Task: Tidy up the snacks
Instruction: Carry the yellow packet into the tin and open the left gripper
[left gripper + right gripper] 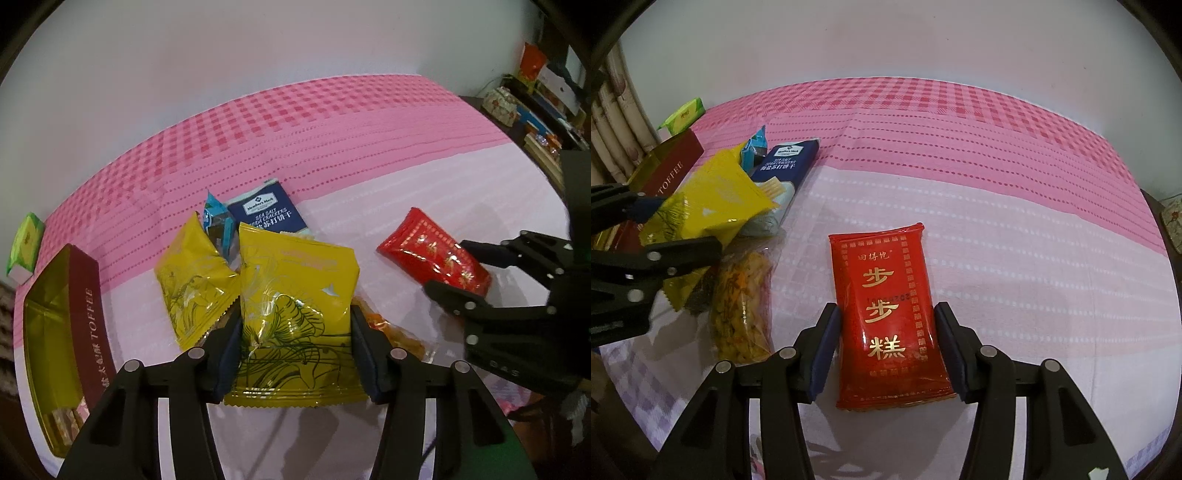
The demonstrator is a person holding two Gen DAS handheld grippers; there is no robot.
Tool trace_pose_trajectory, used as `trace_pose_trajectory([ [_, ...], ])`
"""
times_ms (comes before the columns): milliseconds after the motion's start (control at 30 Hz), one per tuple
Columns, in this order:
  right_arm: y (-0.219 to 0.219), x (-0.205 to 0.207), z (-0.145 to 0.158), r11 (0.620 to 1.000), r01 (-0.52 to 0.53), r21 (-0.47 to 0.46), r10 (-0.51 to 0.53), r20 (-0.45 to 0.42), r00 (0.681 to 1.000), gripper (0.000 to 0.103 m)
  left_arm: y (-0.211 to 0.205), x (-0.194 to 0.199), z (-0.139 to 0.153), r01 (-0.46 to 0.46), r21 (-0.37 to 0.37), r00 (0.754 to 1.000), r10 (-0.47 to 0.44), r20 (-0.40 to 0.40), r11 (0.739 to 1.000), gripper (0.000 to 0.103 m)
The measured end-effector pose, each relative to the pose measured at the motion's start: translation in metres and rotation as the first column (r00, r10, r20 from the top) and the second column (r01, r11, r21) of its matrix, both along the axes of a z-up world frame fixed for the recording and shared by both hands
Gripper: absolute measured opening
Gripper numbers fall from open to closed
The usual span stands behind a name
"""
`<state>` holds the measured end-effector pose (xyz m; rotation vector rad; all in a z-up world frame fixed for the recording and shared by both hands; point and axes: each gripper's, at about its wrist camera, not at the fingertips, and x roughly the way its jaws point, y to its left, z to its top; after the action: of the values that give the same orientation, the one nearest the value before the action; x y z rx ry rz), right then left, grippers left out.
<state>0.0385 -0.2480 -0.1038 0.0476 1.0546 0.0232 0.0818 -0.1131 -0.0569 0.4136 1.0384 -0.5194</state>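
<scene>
Yellow packet (295, 317) between left claw (295, 354) pads

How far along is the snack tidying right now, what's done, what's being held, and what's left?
Done: little; the toffee box looks mostly empty.
In hand: the left gripper clamps a yellow packet; the right gripper brackets the red packet.
Left: second yellow packet, blue cracker pack, teal packet, orange snack bag.
</scene>
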Motion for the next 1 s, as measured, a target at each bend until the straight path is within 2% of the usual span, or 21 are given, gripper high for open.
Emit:
trace_pose_trajectory([
  [333,0.001,0.002,-0.001,1.000,-0.001,-0.013,0.001,-0.001,1.000,0.050,0.018,-0.008,0.028,-0.030,-0.034,0.999,0.030,0.021,0.999,0.054],
  [533,0.001,0.004,-0.001,1.000,0.006,-0.020,-0.006,-0.003,1.000,0.050,0.041,-0.005,0.041,-0.084,-0.046,0.995,0.086,0.041,0.995,0.054],
  [667,0.001,0.005,-0.001,0.999,0.024,-0.023,-0.024,0.003,1.000,0.049,0.068,0.002,0.046,-0.145,-0.063,0.989,0.147,0.020,0.987,0.054],
  [1000,0.004,0.006,0.000,0.997,0.066,-0.044,-0.066,-0.002,0.998,0.045,0.141,0.020,0.055,-0.290,-0.057,0.955,0.293,0.049,0.955,0.054],
])
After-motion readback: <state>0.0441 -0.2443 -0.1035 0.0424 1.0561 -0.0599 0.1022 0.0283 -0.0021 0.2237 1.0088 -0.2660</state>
